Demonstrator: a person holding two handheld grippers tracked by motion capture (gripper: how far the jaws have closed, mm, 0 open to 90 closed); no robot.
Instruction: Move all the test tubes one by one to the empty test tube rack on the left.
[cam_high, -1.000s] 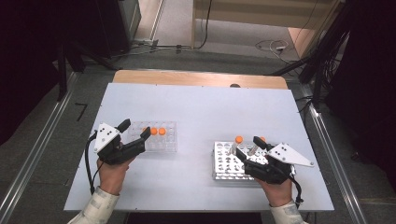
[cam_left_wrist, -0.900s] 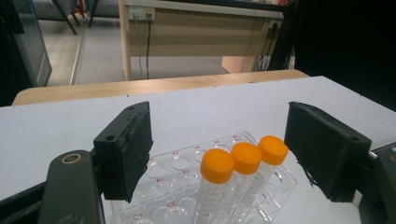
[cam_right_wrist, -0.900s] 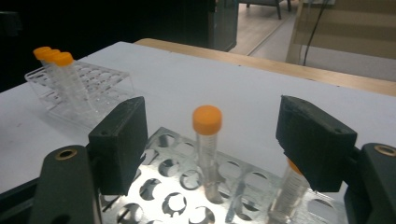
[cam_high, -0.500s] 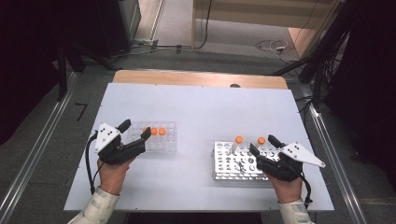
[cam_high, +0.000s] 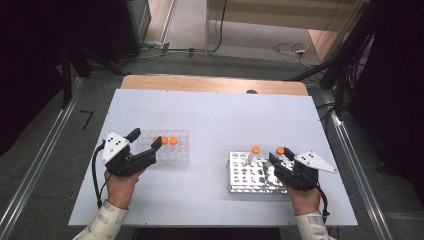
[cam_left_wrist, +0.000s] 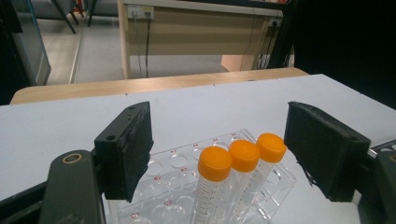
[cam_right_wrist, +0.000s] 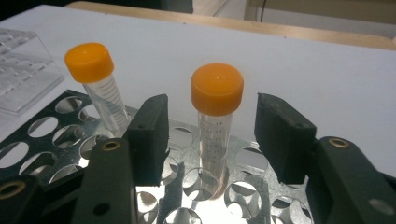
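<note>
Light, slick plastic tube (cam_right_wrist: 215, 122) standing in the metal rack (cam_right_wrist: 56, 140): the right hand-held gripper (cam_right_wrist: 212, 140), jaws just closing but not yet touching, should pinch below its orange cap (cam_right_wrist: 217, 88).

Grey floor (cam_high: 45, 145), wooden desk (cam_left_wrist: 196, 32) beyond.

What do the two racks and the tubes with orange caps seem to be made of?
Left rack: clear plastic, probably acrylic; the table shows through it. Right rack: shiny metal sheet, likely steel or aluminium; its holes mirror the light. Tubes: clear plastic with printed scale marks, it seems. Caps: matte orange plastic.
</note>
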